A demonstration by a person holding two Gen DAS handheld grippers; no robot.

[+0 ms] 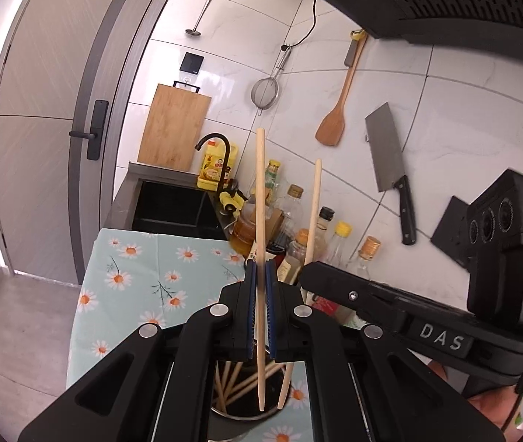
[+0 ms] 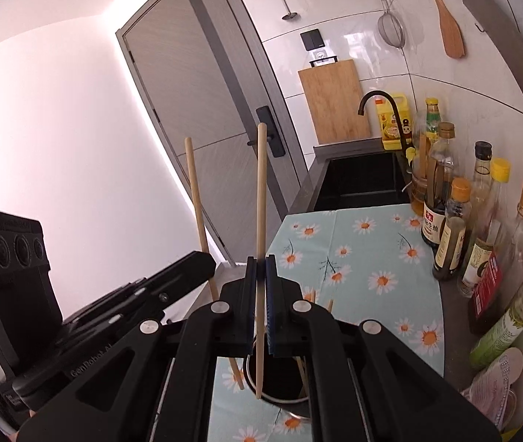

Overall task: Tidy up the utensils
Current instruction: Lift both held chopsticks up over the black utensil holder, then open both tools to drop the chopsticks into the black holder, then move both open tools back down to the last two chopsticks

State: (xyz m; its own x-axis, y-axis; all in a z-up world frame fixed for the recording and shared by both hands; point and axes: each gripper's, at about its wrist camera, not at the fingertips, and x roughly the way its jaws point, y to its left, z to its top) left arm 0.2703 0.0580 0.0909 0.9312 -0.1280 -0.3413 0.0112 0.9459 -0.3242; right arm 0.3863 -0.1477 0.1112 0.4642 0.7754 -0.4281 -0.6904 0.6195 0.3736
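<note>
My left gripper is shut on a wooden chopstick held upright, its tip inside the round metal holder with several chopsticks in it. My right gripper is shut on another upright chopstick, its tip over the same holder. The right gripper shows in the left wrist view with its chopstick. The left gripper shows in the right wrist view with its chopstick. The holder stands on the daisy-print cloth.
Sauce and oil bottles line the wall on the right. A black sink with a black tap lies beyond the cloth. A cutting board, strainer, wooden spatula and cleaver hang on the tiled wall.
</note>
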